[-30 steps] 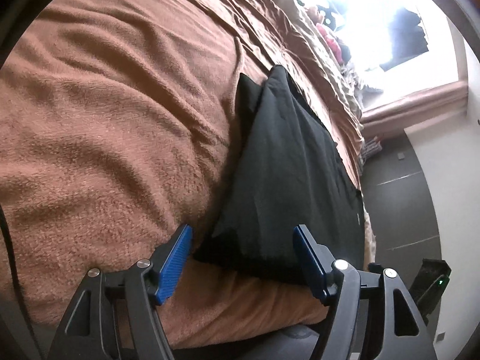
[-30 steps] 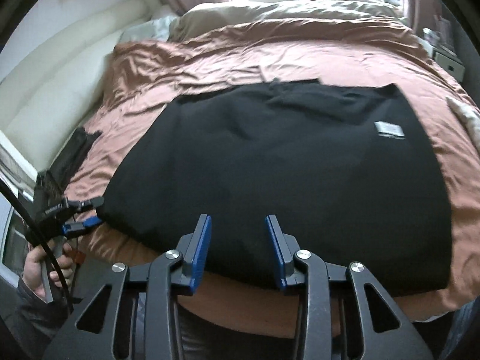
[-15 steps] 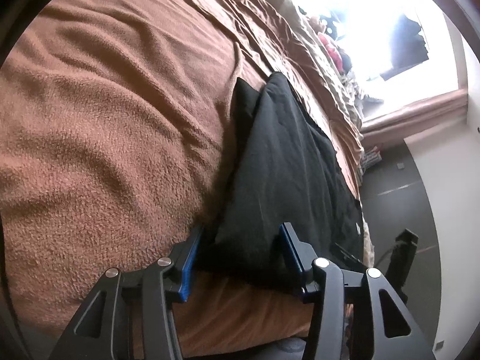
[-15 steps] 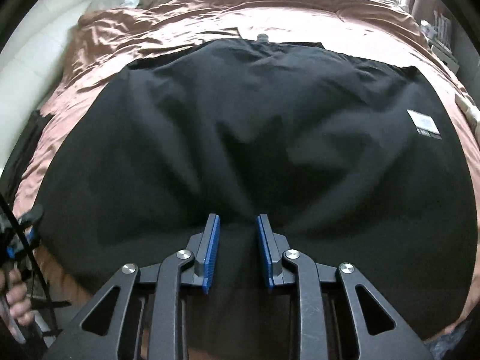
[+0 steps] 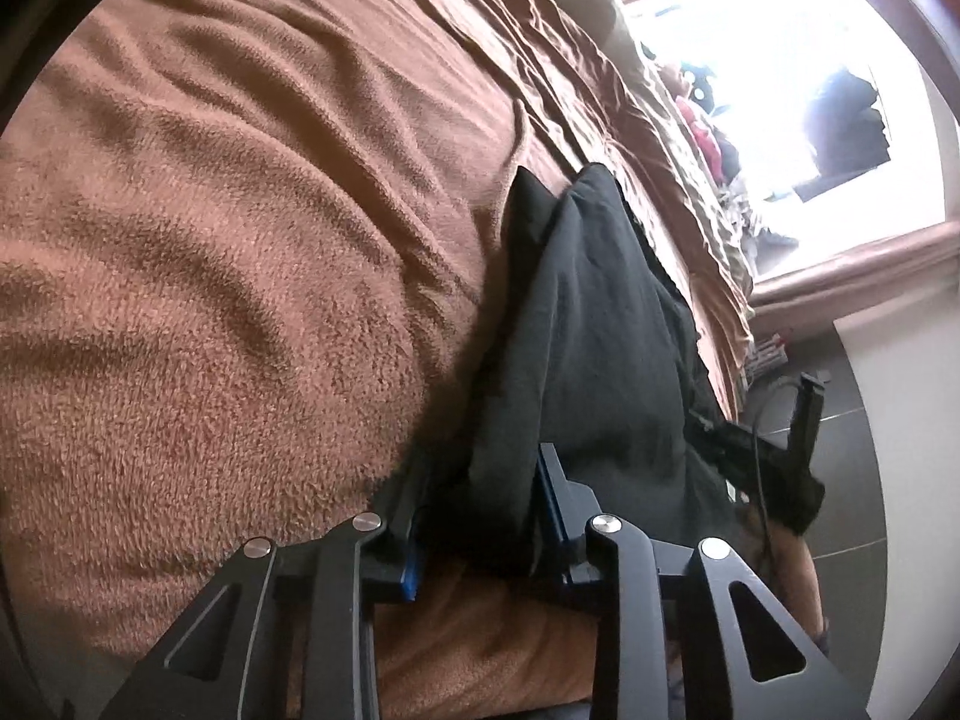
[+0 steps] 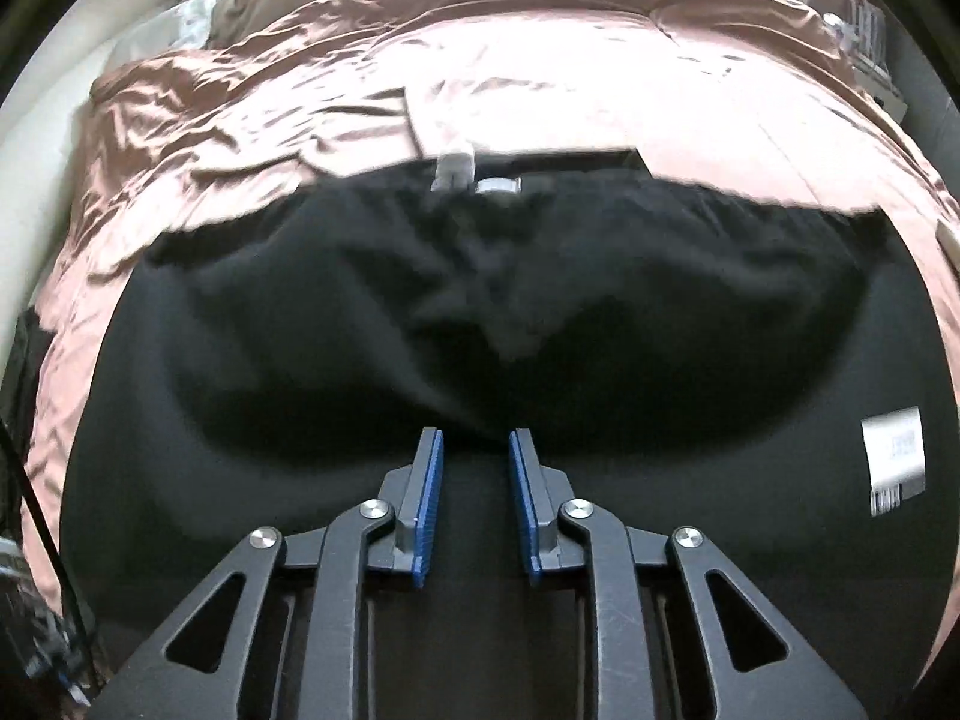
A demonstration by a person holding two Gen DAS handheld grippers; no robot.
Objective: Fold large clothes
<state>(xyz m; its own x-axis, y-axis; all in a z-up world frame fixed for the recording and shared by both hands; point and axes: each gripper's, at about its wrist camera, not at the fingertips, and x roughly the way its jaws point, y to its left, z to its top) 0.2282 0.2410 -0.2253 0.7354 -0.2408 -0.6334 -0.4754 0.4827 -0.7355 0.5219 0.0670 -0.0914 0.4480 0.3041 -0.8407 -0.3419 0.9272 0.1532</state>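
A large black garment (image 5: 600,330) lies spread on a bed under a brown fleece blanket (image 5: 240,240). My left gripper (image 5: 480,480) is at the bed's near edge. Its jaws are closing, and the garment's near corner is bunched tight between the pads. In the right wrist view the garment (image 6: 480,300) fills most of the picture, with a white label (image 6: 894,459) at the right. My right gripper (image 6: 476,444) points down onto it with its jaws closing. A ridge of black cloth is pinched at the tips, and folds radiate from it.
The other gripper and the hand holding it (image 5: 774,456) show at the garment's far side. A bright window (image 5: 780,60) is beyond the bed. Pale pillows (image 6: 180,6) lie at the bed's head. A dark floor (image 5: 852,480) runs alongside the bed.
The left jaws narrowed onto the garment's corner. The right gripper moved in over the garment, its jaws narrowed, and cloth gathered into folds at its tips. It also entered the left wrist view.
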